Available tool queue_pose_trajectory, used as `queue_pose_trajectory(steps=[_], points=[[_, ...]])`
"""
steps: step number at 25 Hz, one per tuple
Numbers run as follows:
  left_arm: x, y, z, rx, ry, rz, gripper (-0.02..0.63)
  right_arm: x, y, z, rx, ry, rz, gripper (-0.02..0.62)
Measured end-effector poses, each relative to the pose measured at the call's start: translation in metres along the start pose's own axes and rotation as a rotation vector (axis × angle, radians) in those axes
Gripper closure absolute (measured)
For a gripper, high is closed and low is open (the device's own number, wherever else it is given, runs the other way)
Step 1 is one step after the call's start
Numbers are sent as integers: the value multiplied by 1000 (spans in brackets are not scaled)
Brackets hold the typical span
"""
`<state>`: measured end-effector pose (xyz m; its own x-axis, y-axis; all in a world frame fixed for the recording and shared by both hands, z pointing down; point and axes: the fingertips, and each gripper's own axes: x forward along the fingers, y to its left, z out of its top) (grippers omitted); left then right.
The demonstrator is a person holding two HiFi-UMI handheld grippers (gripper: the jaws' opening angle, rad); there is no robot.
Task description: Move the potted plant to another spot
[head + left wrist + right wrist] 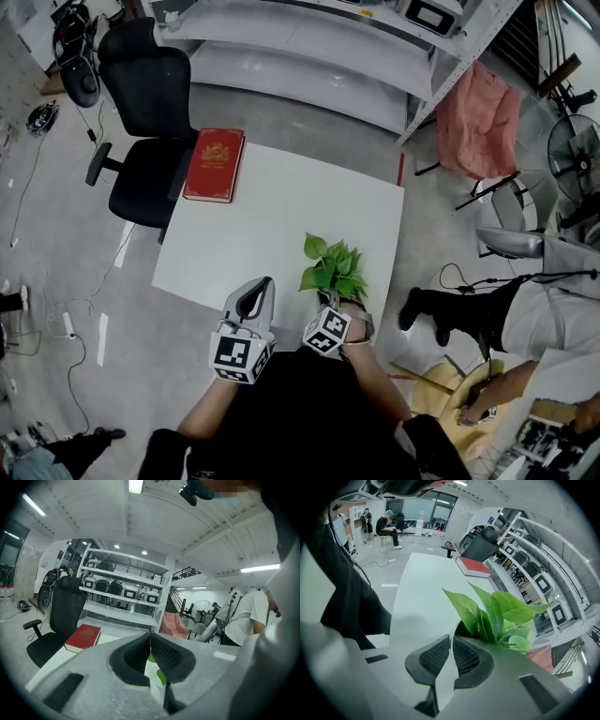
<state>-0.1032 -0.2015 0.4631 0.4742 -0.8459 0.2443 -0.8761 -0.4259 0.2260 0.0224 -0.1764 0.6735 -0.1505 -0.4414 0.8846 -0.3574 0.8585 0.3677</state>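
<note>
The potted plant (333, 267), with broad green leaves, stands near the front right of the white table (281, 216); its pot is hidden under my right gripper (330, 298). In the right gripper view the leaves (497, 616) rise just behind the right-hand jaw. The right gripper (451, 639) is shut on a thin white edge, which looks like the pot's rim. My left gripper (262, 284) hovers over the table's front edge, left of the plant. It (150, 637) is shut, pads touching, with nothing between them.
A red book (214, 165) lies at the table's far left corner. A black office chair (145, 122) stands beyond that corner. White shelving (319, 37) runs along the back. A person (534, 319) stands at the right, near a pink cloth (478, 117) and a fan (574, 155).
</note>
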Motion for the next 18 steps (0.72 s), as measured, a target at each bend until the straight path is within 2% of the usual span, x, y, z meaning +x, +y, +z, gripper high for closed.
queue_pose_trajectory(steps=[18], points=[[26, 101, 12, -10, 40, -17, 589, 61, -39, 102, -46, -16, -5, 577]])
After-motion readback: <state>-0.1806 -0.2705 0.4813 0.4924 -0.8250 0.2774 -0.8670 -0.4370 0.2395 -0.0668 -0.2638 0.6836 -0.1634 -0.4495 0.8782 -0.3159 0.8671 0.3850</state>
